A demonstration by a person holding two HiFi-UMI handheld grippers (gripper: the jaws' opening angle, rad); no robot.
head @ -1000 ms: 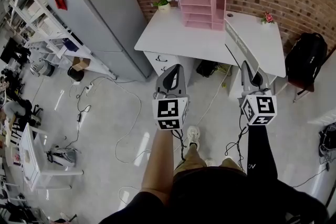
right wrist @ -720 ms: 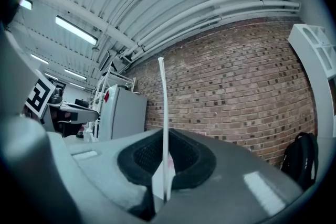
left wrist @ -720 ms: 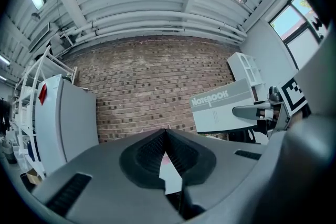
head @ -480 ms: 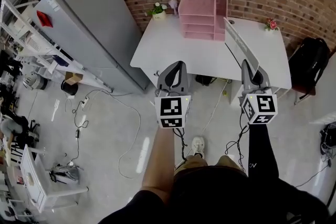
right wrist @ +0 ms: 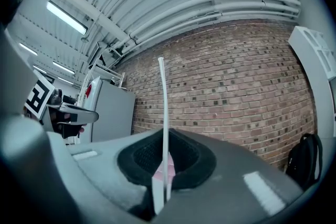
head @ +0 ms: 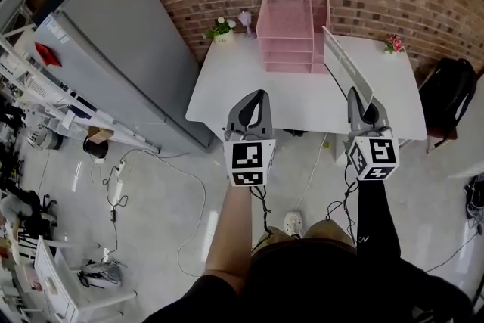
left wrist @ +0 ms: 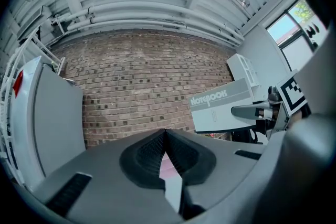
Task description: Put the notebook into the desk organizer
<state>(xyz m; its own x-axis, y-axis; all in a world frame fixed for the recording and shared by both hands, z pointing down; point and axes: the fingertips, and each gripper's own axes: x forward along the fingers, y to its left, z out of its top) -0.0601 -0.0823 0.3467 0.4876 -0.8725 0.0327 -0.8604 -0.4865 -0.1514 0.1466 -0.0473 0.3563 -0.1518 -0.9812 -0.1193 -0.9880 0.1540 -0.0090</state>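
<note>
A pink tiered desk organizer [head: 291, 30] stands at the back of a white desk [head: 249, 91] against the brick wall. My right gripper [head: 357, 96] is shut on a thin grey notebook [head: 346, 66], held upright on its edge above the desk's right half. In the right gripper view the notebook [right wrist: 163, 107] rises edge-on from between the jaws of the gripper [right wrist: 166, 136]. The left gripper view shows the notebook's [left wrist: 223, 106] printed cover off to the right. My left gripper [head: 259, 96] hangs before the desk's front edge; its jaws [left wrist: 165, 135] are shut with nothing in them.
A tall grey cabinet [head: 121, 49] stands left of the desk, with white shelving [head: 38, 98] beyond it. Small flower pots [head: 221, 30] [head: 394, 44] sit at the desk's back corners. A black backpack [head: 450, 91] sits at the right. Cables [head: 189, 193] trail over the floor.
The desk and organizer have drawn closer and lower in the head view as the person walks forward. Both grippers keep their pose, the notebook still gripped.
</note>
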